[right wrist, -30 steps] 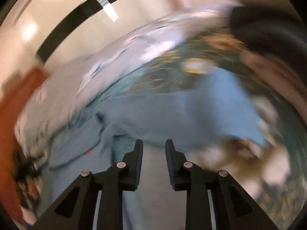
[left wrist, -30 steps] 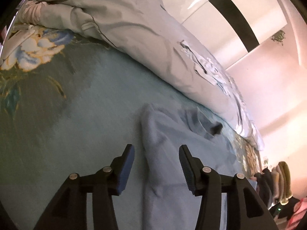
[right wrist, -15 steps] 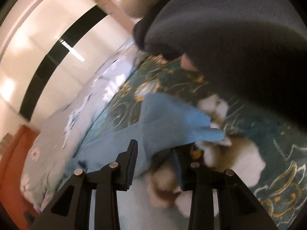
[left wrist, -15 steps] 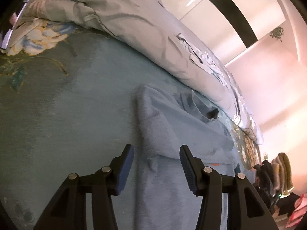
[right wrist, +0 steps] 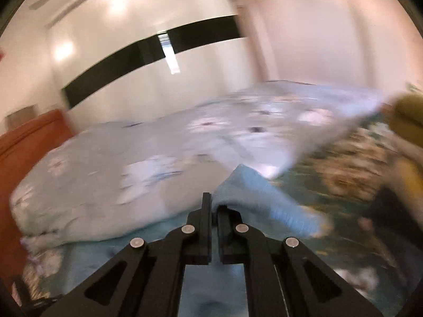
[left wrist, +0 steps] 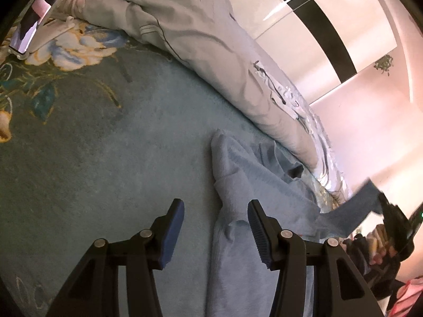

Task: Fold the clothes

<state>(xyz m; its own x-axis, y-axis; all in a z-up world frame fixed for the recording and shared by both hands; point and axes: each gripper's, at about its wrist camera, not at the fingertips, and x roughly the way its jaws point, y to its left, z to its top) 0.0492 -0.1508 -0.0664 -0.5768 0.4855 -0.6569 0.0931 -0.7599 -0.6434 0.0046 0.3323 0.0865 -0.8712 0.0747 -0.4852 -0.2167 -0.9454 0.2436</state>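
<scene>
A light blue garment (left wrist: 253,200) lies crumpled on the teal floral bedspread (left wrist: 105,158). My left gripper (left wrist: 215,224) hovers open just above its left edge, a fold of the cloth lying under the gap between the jaws, untouched. In the right wrist view my right gripper (right wrist: 214,206) is shut on a corner of the blue garment (right wrist: 251,192), which hangs lifted off the bed; that view is blurred. From the left wrist view, the right gripper (left wrist: 383,203) shows at the far right with a strip of the cloth (left wrist: 351,211) stretched up to it.
A rumpled grey duvet (left wrist: 211,52) lies along the far side of the bed. A phone or tablet (left wrist: 34,18) rests at the top left. Folded clothes (left wrist: 375,240) are stacked at the far right. An orange headboard (right wrist: 26,153) stands at the left.
My right gripper closed on a corner of the blue garment and swung up and away with it. The left gripper shifted slightly along the garment's edge, staying open.
</scene>
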